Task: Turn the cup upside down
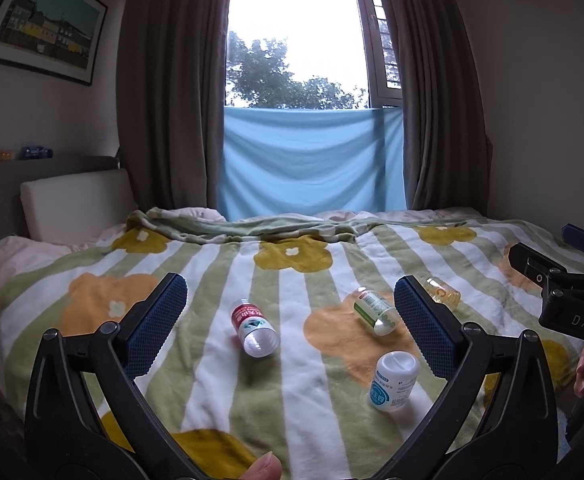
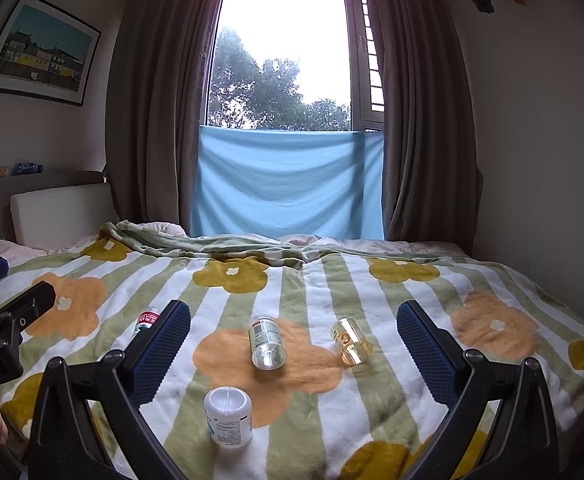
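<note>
The left gripper (image 1: 290, 300) hangs over the bed with its jaws spread wide and empty; the right gripper (image 2: 293, 328) is likewise agape, holding nothing. Four small cups lie on the flowered blanket (image 2: 371, 392). The white cup (image 2: 228, 416) sits nearest, the red-labelled cup (image 1: 255, 329) on its side, partly hidden behind a finger in the right view. The green-labelled cup (image 2: 267, 342) and amber cup (image 2: 351, 341) lie tipped. Labels are unreadable.
</note>
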Available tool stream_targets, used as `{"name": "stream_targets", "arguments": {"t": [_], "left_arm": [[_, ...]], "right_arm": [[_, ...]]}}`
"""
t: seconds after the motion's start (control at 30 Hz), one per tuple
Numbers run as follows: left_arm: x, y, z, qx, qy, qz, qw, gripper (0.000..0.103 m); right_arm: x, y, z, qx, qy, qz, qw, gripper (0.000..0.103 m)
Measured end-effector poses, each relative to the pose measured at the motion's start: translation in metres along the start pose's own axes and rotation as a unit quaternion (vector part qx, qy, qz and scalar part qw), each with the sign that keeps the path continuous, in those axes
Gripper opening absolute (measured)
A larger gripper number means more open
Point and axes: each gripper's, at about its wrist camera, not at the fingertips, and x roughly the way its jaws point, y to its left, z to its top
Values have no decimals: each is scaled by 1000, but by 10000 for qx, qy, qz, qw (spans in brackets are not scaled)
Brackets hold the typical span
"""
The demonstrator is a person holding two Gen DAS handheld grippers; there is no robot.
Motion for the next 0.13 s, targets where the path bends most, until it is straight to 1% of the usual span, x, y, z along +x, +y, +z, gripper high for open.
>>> {"name": "stream_targets", "arguments": {"t": [0.13], "left_arm": [[-1, 0, -1, -11, -31, -25, 10000, 103]], "right_arm": [[0, 0, 0, 16, 6, 4, 10000, 103]]}}
